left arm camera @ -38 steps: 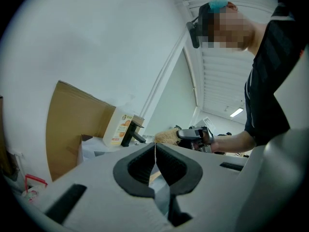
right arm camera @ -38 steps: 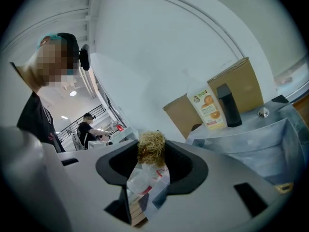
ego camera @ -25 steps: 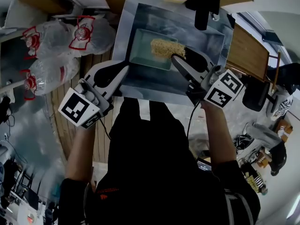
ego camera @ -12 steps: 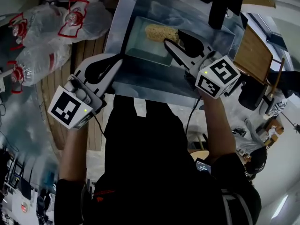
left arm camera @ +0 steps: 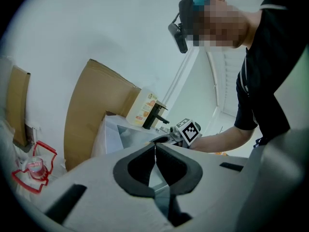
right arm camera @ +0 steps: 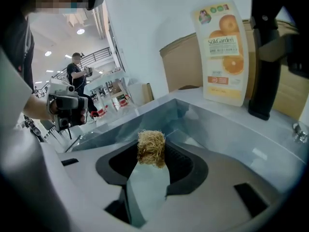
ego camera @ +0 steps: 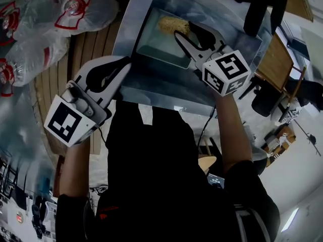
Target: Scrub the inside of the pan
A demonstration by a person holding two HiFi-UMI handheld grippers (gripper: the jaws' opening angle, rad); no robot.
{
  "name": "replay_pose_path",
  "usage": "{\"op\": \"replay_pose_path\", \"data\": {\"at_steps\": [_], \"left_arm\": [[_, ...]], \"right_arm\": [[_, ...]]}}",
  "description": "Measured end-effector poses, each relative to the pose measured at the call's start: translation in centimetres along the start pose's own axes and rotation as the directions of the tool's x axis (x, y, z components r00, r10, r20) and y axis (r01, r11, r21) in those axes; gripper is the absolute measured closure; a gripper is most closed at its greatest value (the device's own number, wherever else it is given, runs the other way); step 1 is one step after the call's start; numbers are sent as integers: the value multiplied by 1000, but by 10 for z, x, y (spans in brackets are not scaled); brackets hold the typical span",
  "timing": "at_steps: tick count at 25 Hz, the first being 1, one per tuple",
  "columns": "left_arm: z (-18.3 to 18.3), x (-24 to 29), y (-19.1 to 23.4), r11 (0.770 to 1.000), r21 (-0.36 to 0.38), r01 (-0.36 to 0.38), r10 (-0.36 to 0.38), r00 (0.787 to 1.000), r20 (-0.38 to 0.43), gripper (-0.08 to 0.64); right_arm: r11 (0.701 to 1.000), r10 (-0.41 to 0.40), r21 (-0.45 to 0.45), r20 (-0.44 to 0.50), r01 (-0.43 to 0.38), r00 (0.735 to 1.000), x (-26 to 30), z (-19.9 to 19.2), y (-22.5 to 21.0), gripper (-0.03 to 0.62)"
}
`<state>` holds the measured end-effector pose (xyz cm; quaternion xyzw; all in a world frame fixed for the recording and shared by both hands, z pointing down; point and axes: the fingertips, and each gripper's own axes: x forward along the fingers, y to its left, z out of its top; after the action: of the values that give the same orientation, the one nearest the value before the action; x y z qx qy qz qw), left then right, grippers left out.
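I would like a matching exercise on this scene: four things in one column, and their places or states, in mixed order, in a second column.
Things:
1. scrubber
2. pan
3. left gripper
4. orange-label bottle

Places or states:
a. shut, holding nothing
b. standing beside the black tap
c. between the fingers of the right gripper
d. lying in the sink

Pairs: 1-c, 2-d, 3-a, 4-b

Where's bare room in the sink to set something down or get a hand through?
The pan floor beside the scrubber is bare, and so is the sink floor between pan and near rim. It is crowded at the pan's far corner, where the right gripper holds the scrubber, and by the faucet.
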<state>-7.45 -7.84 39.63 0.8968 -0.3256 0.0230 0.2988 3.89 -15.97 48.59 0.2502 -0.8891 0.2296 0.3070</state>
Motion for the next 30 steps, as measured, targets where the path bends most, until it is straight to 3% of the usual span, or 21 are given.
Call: {"op": "replay_pose_path", "data": {"at_steps": [14, 30], "left_arm": [[-7, -4, 5, 1000, -2, 19, -19, 1000, -15, 537], [-12, -11, -1, 1000, -5, 21, -21, 1000, -10, 537]], "right_arm": [[997, -55, -60, -115, 48, 992, 39, -30, -18, 420], [995, -49, -98, -144, 35, 988, 41, -37, -7, 423]]}}
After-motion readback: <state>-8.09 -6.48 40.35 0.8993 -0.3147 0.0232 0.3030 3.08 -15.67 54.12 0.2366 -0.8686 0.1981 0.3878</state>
